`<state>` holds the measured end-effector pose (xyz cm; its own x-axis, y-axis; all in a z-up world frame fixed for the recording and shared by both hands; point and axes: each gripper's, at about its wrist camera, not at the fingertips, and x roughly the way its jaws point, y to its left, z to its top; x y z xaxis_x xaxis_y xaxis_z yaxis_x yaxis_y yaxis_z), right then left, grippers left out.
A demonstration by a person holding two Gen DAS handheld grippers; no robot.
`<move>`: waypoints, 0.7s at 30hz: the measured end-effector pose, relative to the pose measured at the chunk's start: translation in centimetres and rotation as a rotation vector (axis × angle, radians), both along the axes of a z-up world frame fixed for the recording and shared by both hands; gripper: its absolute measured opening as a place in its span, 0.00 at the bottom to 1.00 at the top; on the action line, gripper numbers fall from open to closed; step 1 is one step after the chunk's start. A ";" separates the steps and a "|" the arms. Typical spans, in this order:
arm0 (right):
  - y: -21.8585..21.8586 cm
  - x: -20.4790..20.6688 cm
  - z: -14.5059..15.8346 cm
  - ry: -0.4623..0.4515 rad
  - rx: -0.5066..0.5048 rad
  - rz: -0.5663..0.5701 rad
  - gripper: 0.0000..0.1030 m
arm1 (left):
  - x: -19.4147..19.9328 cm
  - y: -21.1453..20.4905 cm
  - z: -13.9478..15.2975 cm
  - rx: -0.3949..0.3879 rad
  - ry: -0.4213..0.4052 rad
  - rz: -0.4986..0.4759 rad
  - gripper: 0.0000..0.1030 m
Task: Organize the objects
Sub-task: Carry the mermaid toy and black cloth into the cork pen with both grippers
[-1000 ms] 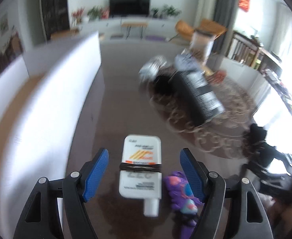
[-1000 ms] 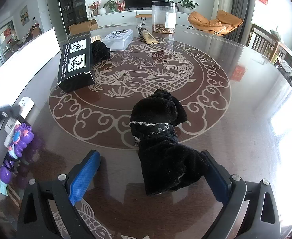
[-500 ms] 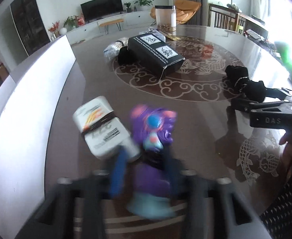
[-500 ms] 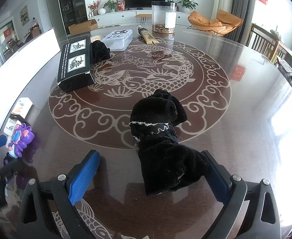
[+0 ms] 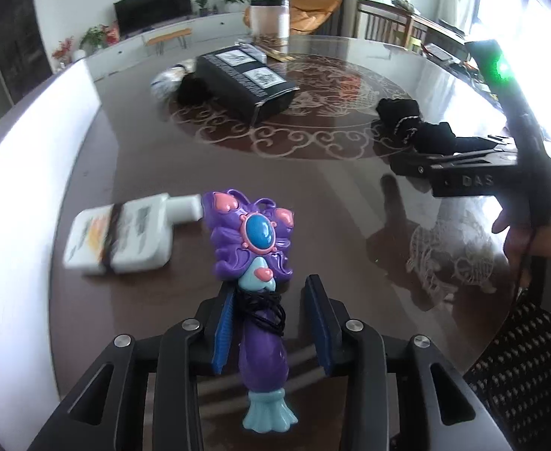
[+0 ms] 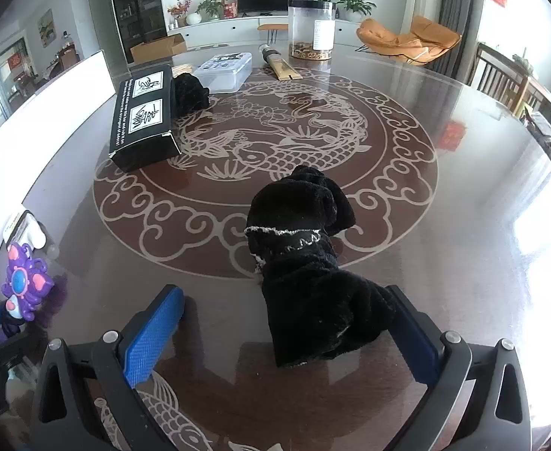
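Straddling the handle of a purple toy wand [image 5: 253, 233], the left tongs [image 5: 271, 285] stand narrow and have just been opening. The wand lies flat on the table [image 5: 313, 188] between the blue pads: the left pad sits against the black cord wound round the handle, while the right pad stands clear of it, so nothing is pinched. A white bottle [image 5: 121, 236] with a dark band lies on its side, its cap almost meeting the wand's head. Both are on the near side of the black box [image 5: 245, 79], well apart from it.

Right of the box and nearer, the right tongs [image 6: 285, 291] are spread as wide as they go over a black cloth [image 6: 298, 263] heaped on the table. The cloth's near end lies between the pads, brushing the right one; the left pad is well apart from it.

The left wrist view alone shows the right tongs from the side, with a green light on the body above them and a hand [image 5: 538, 240] gripping the handle.

The right wrist view alone makes plain what sits beyond the box: a dark bundle [image 6: 189, 94] touching its right side, a clear lidded tub [image 6: 224, 69] just past that, then a tall clear jar [image 6: 311, 30] farther right. It catches the wand [image 6: 23, 282] and bottle [image 6: 27, 225] only at its left edge.
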<state>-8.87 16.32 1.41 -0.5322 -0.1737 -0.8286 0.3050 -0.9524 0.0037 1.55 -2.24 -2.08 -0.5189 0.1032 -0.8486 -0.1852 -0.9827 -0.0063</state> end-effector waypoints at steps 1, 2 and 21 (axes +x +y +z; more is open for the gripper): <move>0.2 -0.1 0.1 -0.012 -0.010 0.012 1.00 | -0.2 0.1 0.0 0.005 -0.002 -0.007 0.30; 0.5 -0.2 0.2 -0.036 -0.011 0.026 1.00 | 0.0 0.1 0.0 0.008 0.002 -0.009 0.21; -2.1 -3.8 3.0 -0.243 0.181 0.204 0.71 | 2.3 -3.3 0.3 0.296 0.032 0.055 0.18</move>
